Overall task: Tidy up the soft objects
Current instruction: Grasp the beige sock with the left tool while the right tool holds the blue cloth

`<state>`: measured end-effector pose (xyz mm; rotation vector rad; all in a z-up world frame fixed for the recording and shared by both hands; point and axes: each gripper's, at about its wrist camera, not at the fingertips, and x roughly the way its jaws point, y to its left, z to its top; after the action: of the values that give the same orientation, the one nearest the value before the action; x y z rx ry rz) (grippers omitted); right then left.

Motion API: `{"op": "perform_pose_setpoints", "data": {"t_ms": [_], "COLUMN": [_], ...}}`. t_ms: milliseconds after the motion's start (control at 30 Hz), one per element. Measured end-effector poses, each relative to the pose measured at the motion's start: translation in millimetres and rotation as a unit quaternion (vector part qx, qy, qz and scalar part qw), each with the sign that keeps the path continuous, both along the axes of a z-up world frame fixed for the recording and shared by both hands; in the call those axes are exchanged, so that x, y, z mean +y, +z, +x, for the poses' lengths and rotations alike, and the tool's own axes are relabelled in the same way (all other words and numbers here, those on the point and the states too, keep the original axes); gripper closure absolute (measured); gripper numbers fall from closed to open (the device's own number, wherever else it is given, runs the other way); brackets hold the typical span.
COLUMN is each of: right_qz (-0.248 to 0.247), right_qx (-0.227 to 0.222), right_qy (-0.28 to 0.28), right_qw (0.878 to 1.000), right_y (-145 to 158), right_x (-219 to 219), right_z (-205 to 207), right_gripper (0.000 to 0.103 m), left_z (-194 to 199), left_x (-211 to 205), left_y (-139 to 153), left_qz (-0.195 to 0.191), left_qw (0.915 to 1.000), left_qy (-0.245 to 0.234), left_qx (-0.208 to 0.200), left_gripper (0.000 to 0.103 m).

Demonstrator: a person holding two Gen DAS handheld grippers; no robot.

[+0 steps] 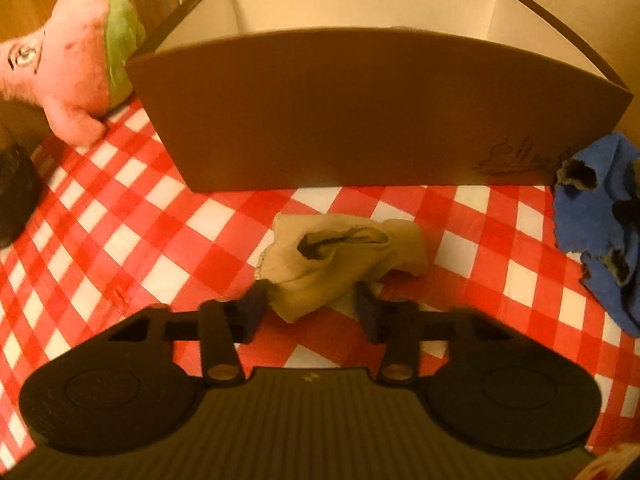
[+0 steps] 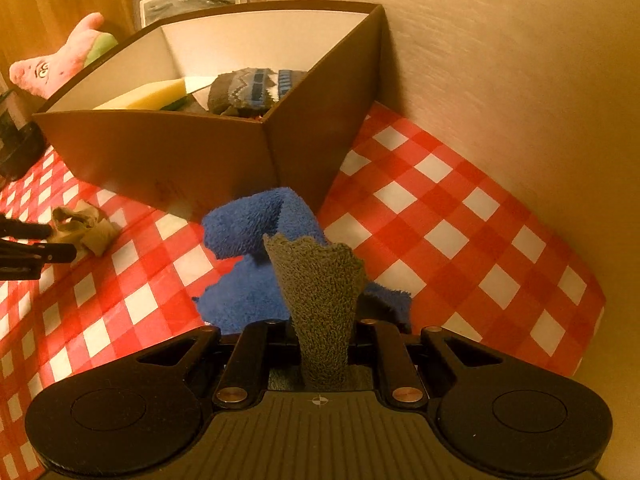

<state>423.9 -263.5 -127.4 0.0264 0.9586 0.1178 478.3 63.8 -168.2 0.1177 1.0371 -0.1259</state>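
- The left gripper (image 1: 310, 314), low in the left wrist frame, has its dark fingers partly apart either side of a crumpled beige thin fabric piece (image 1: 340, 264); whether the pads press on it I cannot tell.
- That beige piece lies on the red-and-white checked tablecloth (image 1: 120, 240), just in front of the brown cardboard box (image 1: 360, 120).
- The right gripper (image 2: 322, 344) is clamped narrow on a fluffy blue terry cloth with a grey-green underside (image 2: 316, 280), a fold standing up between its fingers.
- Inside the box's pale compartments sit a yellow sponge block (image 2: 148, 98) and a knitted brown-and-blue patterned sock (image 2: 248, 92).
- A pink plush toy with a green band (image 1: 76, 60) lies at upper left, touching the box corner.
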Motion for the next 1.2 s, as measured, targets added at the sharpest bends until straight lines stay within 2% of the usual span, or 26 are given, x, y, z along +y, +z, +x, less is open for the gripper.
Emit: {"op": "perform_pose_setpoints", "data": {"t_ms": [33,100,233,433,500,567,700,767,833,867,967,1067,1133,1200], "right_qz": [0.001,0.0,-0.001,-0.001,-0.001,-0.001,0.0,0.0,0.002,0.002,0.003,0.004,0.004,0.004], "right_qx": [0.001,0.001,0.001,0.002,0.002,0.002,0.002,0.002,0.003,0.003,0.004,0.003,0.003,0.004], "right_qy": [-0.001,-0.001,0.001,0.005,0.005,0.006,0.006,0.006,0.006,0.006,0.005,0.005,0.006,0.006], "right_qw": [1.0,1.0,1.0,1.0,1.0,1.0,1.0,1.0,1.0,1.0,1.0,1.0,1.0,1.0], "right_y": [0,0,-1,-1,-1,-1,-1,-2,-2,-3,-3,-3,-3,-3], "right_x": [0,0,1,3,3,3,3,3,3,3,3,3,3,3], "right_z": [0,1,1,1,2,2,2,1,1,1,1,0,0,-1], "right_gripper": [0.089,0.089,0.089,0.089,0.089,0.089,0.089,0.089,0.089,0.089,0.089,0.089,0.089,0.089], "left_z": [-1,-4,-20,-54,-63,-69,-67,-61,-54,-50,-41,-33,-29,-28], "left_x": [1,1,-3,-24,-31,-35,-34,-32,-32,-33,-36,-34,-31,-27], "left_y": [-1,0,7,14,16,19,30,33,32,29,20,11,8,6], "left_qz": [-0.002,-0.012,-0.017,-0.056,-0.071,-0.078,-0.049,-0.035,-0.024,-0.019,-0.012,-0.014,-0.02,-0.032], "left_qw": [1.0,0.9999,0.9998,0.9975,0.9961,0.9954,0.9981,0.9992,0.9996,0.9996,0.9992,0.999,0.9989,0.9984], "left_qy": [0.001,0.0,0.001,0.017,0.015,0.014,0.011,0.003,-0.008,-0.014,-0.03,-0.026,-0.017,-0.006], "left_qx": [0.002,0.006,0.004,0.04,0.049,0.054,0.034,0.021,0.015,0.016,0.023,0.033,0.04,0.046], "left_gripper": [0.081,0.097,0.1,0.1,0.098,0.092,0.063,0.056,0.043,0.041,0.041,0.044,0.054,0.058]}}
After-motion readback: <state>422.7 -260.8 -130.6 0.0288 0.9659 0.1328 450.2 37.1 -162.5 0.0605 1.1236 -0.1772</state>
